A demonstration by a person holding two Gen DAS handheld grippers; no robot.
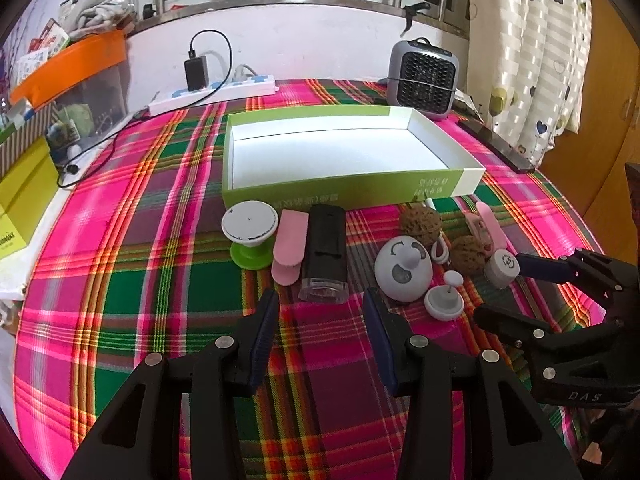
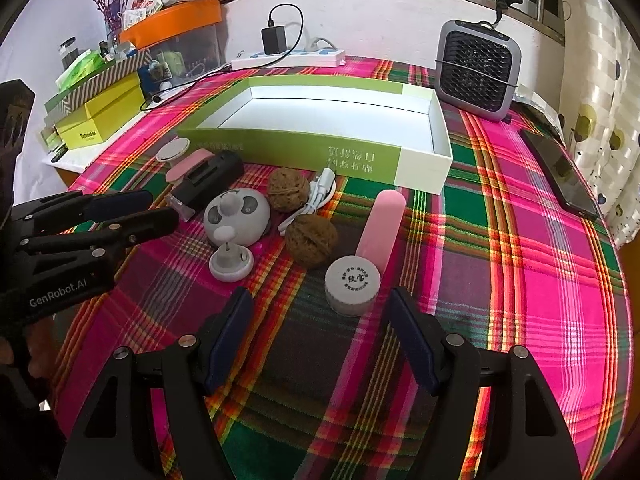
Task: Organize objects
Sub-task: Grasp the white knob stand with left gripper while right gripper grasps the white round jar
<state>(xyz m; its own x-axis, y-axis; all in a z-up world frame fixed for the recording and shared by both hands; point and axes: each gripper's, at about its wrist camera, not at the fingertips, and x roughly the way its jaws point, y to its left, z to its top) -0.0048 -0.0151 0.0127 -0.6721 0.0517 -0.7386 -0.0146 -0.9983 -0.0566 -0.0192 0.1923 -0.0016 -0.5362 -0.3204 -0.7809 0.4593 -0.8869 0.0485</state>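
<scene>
Nearest the right wrist camera, the right gripper (image 2: pixel 320 344) tilts down over the plaid tablecloth (image 2: pixel 540 260), its fingers spread wide and holding nothing, with a white jar cap (image 2: pixel 352 286) just beyond the tips. Only this view shows the cap's printed top and the pink case (image 2: pixel 382 226) standing clear. The left wrist view alone shows the left gripper (image 1: pixel 320 322), also angled down, fingers apart and empty, short of the black device (image 1: pixel 325 254). Past them lie 2 walnuts (image 2: pixel 311 240) (wrinkled, brown), a grey round gadget (image 2: pixel 237 216) and a white cable (image 2: pixel 316 196). Farther back sits the green-and-white box (image 1: pixel 352 188), interior bare, then the grey fan (image 1: pixel 424 78).
</scene>
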